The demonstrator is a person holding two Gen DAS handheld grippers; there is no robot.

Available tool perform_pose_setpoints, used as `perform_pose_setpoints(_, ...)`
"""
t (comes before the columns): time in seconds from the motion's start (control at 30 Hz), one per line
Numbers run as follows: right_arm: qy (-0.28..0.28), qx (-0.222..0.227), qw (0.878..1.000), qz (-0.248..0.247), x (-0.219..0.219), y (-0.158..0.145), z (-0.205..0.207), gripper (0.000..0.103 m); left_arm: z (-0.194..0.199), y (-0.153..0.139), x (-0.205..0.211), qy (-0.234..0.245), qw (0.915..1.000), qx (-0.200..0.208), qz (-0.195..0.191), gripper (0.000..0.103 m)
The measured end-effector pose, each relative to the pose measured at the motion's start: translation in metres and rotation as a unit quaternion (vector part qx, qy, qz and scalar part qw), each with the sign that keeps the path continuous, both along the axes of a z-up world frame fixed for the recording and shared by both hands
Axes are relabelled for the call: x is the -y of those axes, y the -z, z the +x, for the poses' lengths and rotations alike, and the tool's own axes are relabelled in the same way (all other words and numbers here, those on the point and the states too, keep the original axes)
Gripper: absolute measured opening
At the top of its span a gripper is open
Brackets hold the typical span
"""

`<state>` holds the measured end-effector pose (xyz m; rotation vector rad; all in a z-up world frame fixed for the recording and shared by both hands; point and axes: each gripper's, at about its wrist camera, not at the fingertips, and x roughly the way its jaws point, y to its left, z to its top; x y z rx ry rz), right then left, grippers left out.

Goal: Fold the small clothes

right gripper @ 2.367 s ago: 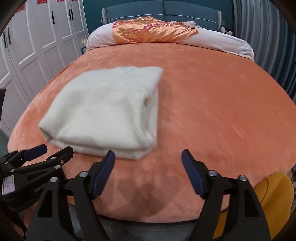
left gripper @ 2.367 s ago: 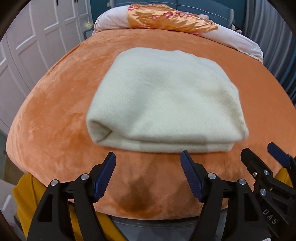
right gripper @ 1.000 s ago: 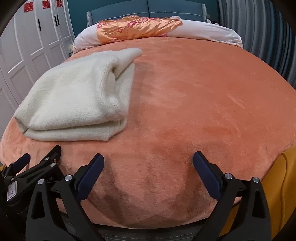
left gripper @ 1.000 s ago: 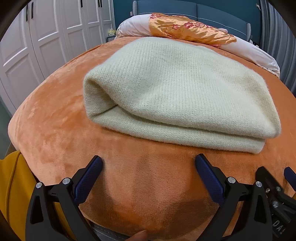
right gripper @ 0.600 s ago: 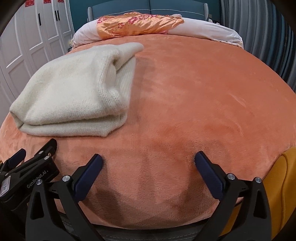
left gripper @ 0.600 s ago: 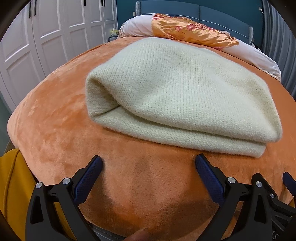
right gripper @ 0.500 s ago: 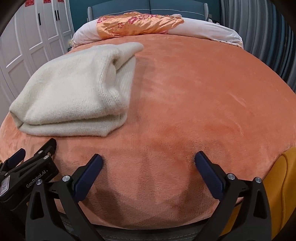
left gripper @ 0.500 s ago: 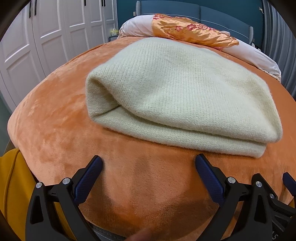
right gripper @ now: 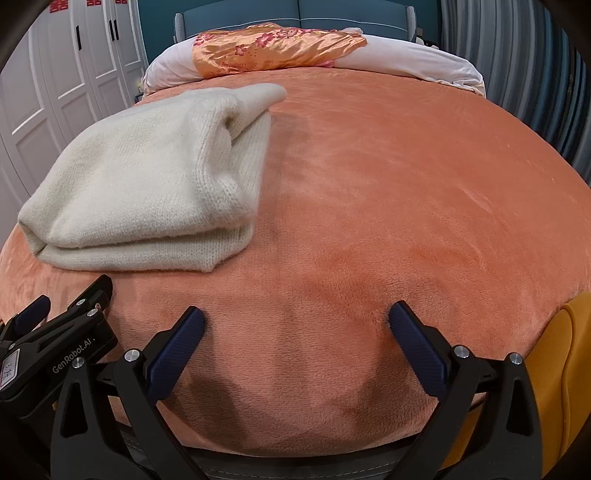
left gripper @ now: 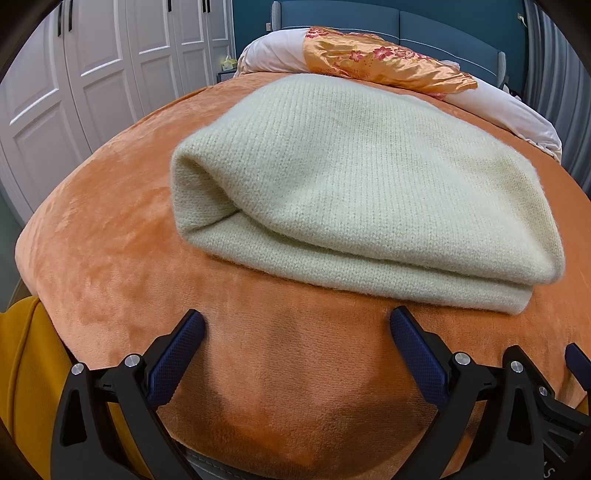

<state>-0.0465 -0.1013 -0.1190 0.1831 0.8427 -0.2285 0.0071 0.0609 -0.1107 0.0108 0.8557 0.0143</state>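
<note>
A cream knitted sweater (left gripper: 362,192) lies folded in a thick stack on the orange bed cover (left gripper: 110,243). It also shows at the left of the right wrist view (right gripper: 147,184). My left gripper (left gripper: 295,343) is open and empty, low over the cover just in front of the sweater's near fold. My right gripper (right gripper: 295,339) is open and empty, to the right of the sweater over bare cover. The left gripper's body (right gripper: 55,354) shows at the lower left of the right wrist view.
Pillows with an orange floral satin cloth (right gripper: 273,48) lie at the bed's head against a blue headboard (right gripper: 295,14). White wardrobe doors (left gripper: 74,81) stand to the left. Grey curtains (right gripper: 535,74) hang to the right. Yellow fabric (left gripper: 22,387) sits at the near bed edge.
Both grippers dropped lower and closer to the bed, and their jaws opened wider than 2.4 s ago. Over the last half second almost nothing moved.
</note>
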Motion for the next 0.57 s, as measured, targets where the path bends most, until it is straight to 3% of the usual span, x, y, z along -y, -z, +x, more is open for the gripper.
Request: perform_pose_setpoints(0.57,0.005,0.001,1.0,-0.004,-0.0044,0.0002,-0.0016,0.098,-0.0028,-0.0004,0.0026,-0.002,1.0,0.002,0.005,0.098)
